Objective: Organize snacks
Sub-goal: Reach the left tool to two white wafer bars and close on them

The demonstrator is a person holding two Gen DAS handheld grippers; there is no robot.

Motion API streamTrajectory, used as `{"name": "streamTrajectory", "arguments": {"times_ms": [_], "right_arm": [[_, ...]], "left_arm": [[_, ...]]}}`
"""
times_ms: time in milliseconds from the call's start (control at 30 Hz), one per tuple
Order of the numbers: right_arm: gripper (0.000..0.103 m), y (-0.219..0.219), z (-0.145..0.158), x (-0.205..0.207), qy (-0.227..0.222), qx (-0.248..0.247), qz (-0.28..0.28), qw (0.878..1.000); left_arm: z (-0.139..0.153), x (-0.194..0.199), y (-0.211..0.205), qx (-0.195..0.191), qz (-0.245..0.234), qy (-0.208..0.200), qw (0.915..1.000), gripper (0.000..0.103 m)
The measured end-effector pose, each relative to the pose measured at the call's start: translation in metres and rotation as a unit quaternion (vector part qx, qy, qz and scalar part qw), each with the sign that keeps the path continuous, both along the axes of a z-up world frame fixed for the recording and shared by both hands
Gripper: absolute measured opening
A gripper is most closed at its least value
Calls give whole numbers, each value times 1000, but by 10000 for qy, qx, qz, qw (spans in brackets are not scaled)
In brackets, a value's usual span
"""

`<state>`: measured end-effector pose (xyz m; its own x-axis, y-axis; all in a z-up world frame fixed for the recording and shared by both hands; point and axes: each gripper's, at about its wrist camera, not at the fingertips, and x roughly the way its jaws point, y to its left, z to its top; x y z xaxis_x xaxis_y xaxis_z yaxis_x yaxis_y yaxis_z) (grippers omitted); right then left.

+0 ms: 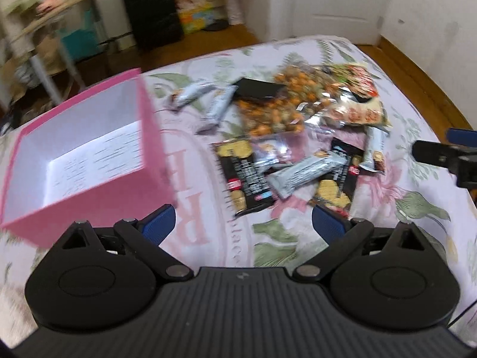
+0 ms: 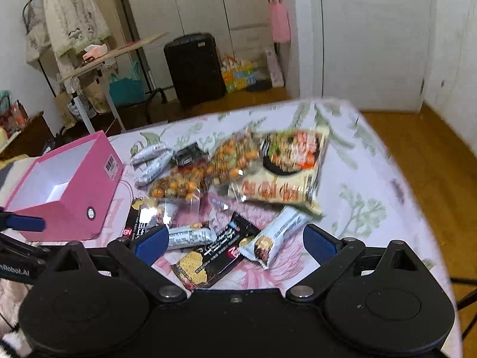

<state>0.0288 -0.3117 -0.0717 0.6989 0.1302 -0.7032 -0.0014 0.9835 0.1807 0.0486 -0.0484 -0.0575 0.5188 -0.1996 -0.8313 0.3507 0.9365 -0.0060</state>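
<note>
Both black two-finger grippers, left gripper [image 1: 243,223] and right gripper [image 2: 235,244], spread wide, nothing held. Loose foil snack packets [image 2: 226,197] just right of empty pink cardboard box [image 1: 89,155]. Advice: grab nearest black cracker pack [image 2: 208,256] flat by its edge.

A bed covered by a pale floral quilt with pink blooms and green leaves [image 2: 366,185] fills the foreground. Beyond it runs a warm brown wooden floor [image 2: 423,155]. White panelled wardrobe doors [image 2: 196,3] line the far wall, and a white door [image 1: 337,3] stands to the right. A tall black ribbed suitcase [image 2: 193,65] stands upright before the wardrobe, beside a metal-legged folding table with a cardboard-coloured top [image 2: 113,56] (cluttered, details blurred). A cream garment on a dark clothes rail [image 2: 77,21] hangs at left.
</note>
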Motion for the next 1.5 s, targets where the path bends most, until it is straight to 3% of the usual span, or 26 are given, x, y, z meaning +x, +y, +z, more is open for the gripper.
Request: {"name": "streamTrajectory", "arguments": {"times_ms": [200, 333, 567, 633, 700, 800, 900, 1067, 1200, 1300, 1367, 1433, 1500], "right_arm": [[77, -9, -51, 26, 412, 404, -276, 9980], [73, -16, -79, 39, 379, 541, -655, 9957], [71, -36, -106, 55, 303, 1154, -1264, 9848], [63, -36, -110, 57, 255, 1193, -1346, 9834], [44, -33, -110, 58, 197, 1024, -1358, 9852], [38, -31, -109, 58, 217, 872, -1311, 9873], [36, -27, -103, 53, 260, 748, -1202, 9896], [36, -23, -100, 48, 482, 824, -952, 9909], [36, -19, -103, 48, 594, 791, -760, 9922], [37, -20, -107, 50, 681, 828, -775, 9912], [37, -20, -108, 50, 658, 826, -799, 9912], [36, -18, -106, 50, 637, 739, -806, 9920], [34, -17, -104, 49, 642, 664, -778, 9927]], "left_arm": [[-33, 28, -30, -252, -613, -112, 9977, 98], [-59, 46, -49, -281, -1049, -125, 9940, 84], [-82, 71, -59, -543, -1278, 85, 9903, 75], [-86, 73, -63, -546, -1525, 191, 9866, 74], [-89, 73, -67, -478, -1658, 218, 9848, 72], [-89, 71, -71, -343, -1837, 348, 9818, 53], [-89, 68, -75, -106, -1938, 420, 9801, 45], [-92, 70, -84, 165, -2014, 546, 9778, 45], [-93, 82, -91, 106, -2003, 829, 9762, 54], [-96, 89, -96, 34, -1944, 972, 9761, 56], [-96, 91, -97, 25, -2033, 1004, 9739, 47], [-93, 92, -96, 3, -1923, 1081, 9754, 27], [-91, 92, -94, -55, -1868, 1164, 9755, 26]]}}
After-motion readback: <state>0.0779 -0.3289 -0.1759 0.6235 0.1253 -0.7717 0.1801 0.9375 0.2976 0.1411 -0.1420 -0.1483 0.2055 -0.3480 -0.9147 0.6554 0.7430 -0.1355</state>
